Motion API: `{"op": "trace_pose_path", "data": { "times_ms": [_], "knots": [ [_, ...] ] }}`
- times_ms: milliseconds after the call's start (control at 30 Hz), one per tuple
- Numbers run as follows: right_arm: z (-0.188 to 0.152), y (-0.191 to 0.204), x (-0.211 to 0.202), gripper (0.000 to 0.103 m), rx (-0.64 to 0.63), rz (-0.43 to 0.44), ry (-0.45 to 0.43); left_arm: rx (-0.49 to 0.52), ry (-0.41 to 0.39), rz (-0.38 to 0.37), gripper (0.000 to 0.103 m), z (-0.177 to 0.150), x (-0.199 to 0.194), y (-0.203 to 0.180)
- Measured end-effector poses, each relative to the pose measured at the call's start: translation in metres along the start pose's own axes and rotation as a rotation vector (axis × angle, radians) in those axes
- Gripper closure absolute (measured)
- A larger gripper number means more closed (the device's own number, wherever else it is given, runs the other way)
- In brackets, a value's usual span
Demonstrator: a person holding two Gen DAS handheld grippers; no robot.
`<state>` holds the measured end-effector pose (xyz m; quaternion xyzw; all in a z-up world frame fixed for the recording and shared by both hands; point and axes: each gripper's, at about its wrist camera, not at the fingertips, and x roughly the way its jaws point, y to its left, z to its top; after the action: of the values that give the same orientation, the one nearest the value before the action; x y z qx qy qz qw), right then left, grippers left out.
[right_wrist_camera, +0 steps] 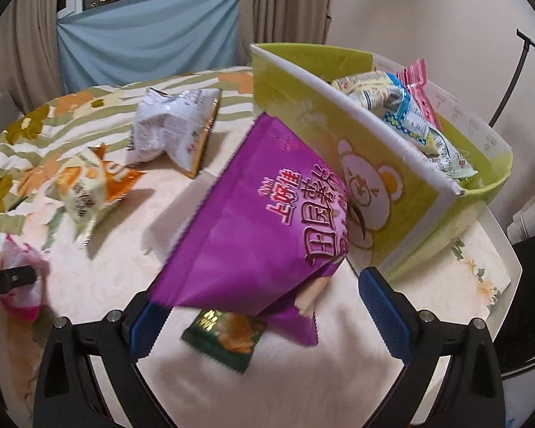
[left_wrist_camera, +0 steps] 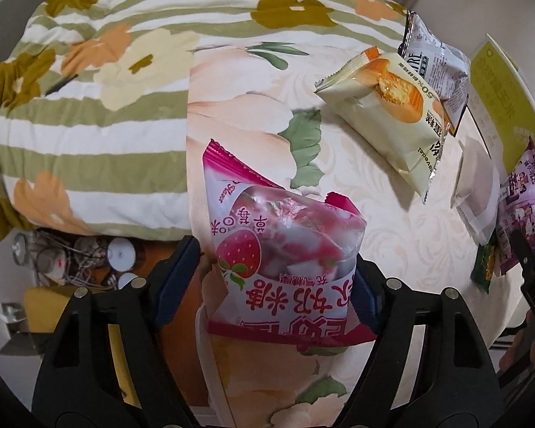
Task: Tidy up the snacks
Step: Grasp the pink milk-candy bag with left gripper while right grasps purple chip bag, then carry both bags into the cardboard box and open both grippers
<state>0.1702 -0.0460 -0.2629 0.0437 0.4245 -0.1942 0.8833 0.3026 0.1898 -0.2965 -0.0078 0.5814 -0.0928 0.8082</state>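
My left gripper (left_wrist_camera: 276, 285) is shut on a pink strawberry snack bag (left_wrist_camera: 285, 246), holding it above the table edge. My right gripper (right_wrist_camera: 264, 306) has its jaws wide apart around the lower end of a purple chip bag (right_wrist_camera: 264, 214), which leans against the green bear box (right_wrist_camera: 392, 192); whether it is gripped is unclear. The box holds several snack packs (right_wrist_camera: 406, 107). A cream cake pack (left_wrist_camera: 388, 107) and a silver bag (left_wrist_camera: 435, 57) lie on the table. A small green packet (right_wrist_camera: 228, 335) lies under the purple bag.
The table (left_wrist_camera: 392, 249) has a floral cloth. A striped flowered quilt (left_wrist_camera: 89, 125) lies to the left. A white packet (left_wrist_camera: 478, 185) lies near the box (left_wrist_camera: 503, 82). Cables and clutter (left_wrist_camera: 71, 260) sit on the floor below.
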Motion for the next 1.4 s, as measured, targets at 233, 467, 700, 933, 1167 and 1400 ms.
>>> {"op": "trace_pose_path", "data": {
  "times_ms": [233, 467, 700, 933, 1167, 1400],
  "knots": [
    [0.01, -0.01, 0.019, 0.004, 0.014, -0.007, 0.005, 0.014, -0.003, -0.001, 0.055, 0.005, -0.002, -0.008],
    [0.017, -0.015, 0.024, 0.004, 0.014, 0.006, 0.014, 0.011, -0.004, -0.008, 0.062, 0.006, -0.012, -0.012],
    [0.025, -0.019, 0.028, 0.018, 0.017, 0.051, 0.025, 0.005, -0.019, -0.013, 0.063, 0.004, -0.027, -0.015],
    [0.032, -0.017, 0.031, 0.041, -0.011, 0.092, 0.062, -0.007, -0.045, -0.048, 0.064, 0.005, -0.047, -0.02],
    [0.04, -0.021, 0.001, 0.044, -0.012, 0.135, 0.022, 0.001, -0.095, -0.092, 0.064, 0.01, -0.076, -0.031],
    [0.057, -0.025, -0.038, 0.044, 0.005, 0.203, -0.027, 0.044, -0.148, -0.17, 0.064, 0.026, -0.11, -0.056]
  ]
}}
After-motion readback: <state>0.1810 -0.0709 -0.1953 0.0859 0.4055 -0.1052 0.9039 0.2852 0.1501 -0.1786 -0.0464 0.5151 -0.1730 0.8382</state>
